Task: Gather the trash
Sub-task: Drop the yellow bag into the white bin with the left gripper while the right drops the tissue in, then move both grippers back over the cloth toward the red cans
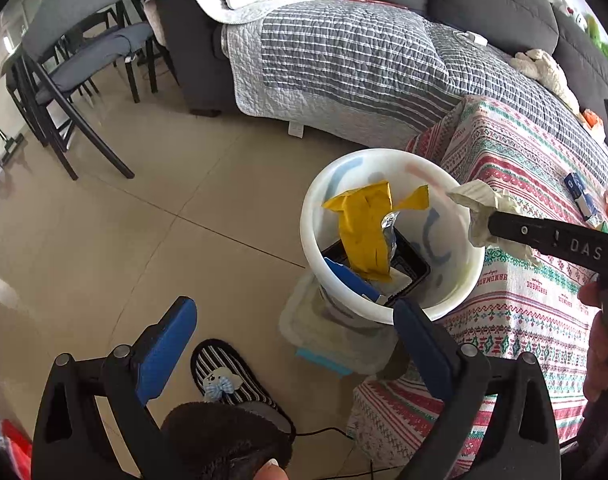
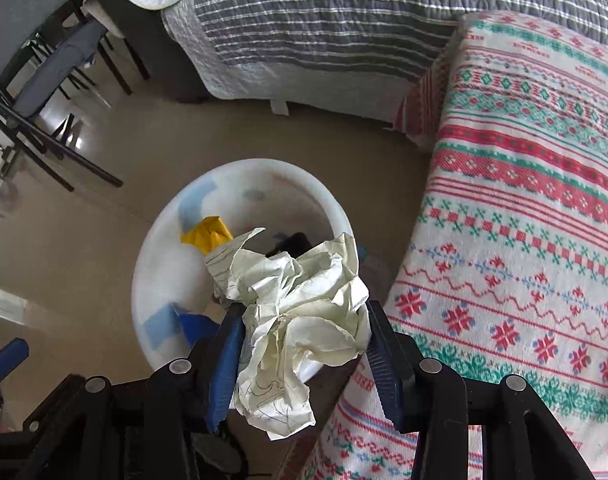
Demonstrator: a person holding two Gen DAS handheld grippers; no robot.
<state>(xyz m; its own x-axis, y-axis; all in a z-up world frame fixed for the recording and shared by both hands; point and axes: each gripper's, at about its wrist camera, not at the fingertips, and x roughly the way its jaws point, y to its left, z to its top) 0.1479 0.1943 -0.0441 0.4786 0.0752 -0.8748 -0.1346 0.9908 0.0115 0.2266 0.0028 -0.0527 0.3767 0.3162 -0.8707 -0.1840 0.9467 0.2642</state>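
Paper, crumpled and cream-coloured (image 2: 300,320), sits clamped between the blue pads of the right gripper (image 2: 300,312), held over the rim of the white bucket (image 1: 315,184) that stands on the tiled floor (image 1: 144,220) beside the table with its patterned cloth (image 1: 523,168). Inside the bucket lie a yellow wrapper (image 1: 365,232), a black tray (image 1: 411,264) and a blue piece. The left gripper (image 1: 296,320) hangs near the bucket with its jaws spread wide and nothing between them. A striped slipper (image 1: 224,376) lies on the floor below it.
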